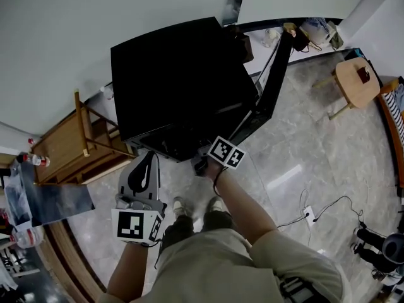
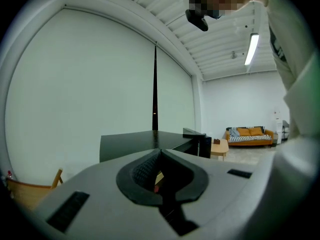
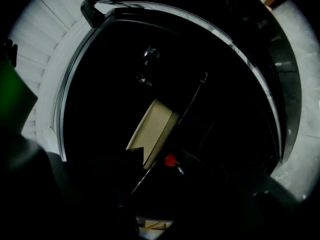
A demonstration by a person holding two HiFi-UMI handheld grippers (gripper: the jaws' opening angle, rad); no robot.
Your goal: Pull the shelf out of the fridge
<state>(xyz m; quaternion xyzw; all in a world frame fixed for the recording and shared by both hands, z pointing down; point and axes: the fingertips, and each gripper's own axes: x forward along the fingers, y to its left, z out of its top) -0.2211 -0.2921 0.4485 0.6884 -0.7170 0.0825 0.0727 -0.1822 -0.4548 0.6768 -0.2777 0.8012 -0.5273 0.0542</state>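
Note:
The black fridge [image 1: 180, 81] stands in front of me with its door [image 1: 273, 84] swung open to the right. My right gripper [image 1: 202, 163] reaches into the dark opening at the fridge's front. In the right gripper view, the thin front edge of a shelf [image 3: 182, 116] runs slantwise through the dark interior. A cream dish [image 3: 152, 130] and a small red thing [image 3: 170, 160] sit by it. The right gripper [image 3: 160, 184] is hard to make out; its jaws look spread wide, pressing on nothing. My left gripper [image 1: 149, 158] [image 2: 159, 154] hangs shut and empty near my body.
A wooden rack [image 1: 63, 145] stands left of the fridge. A round wooden stool [image 1: 356, 81] is at the far right. Cables and a power strip [image 1: 309, 213] lie on the marble floor. An orange sofa [image 2: 248, 134] stands at the far wall.

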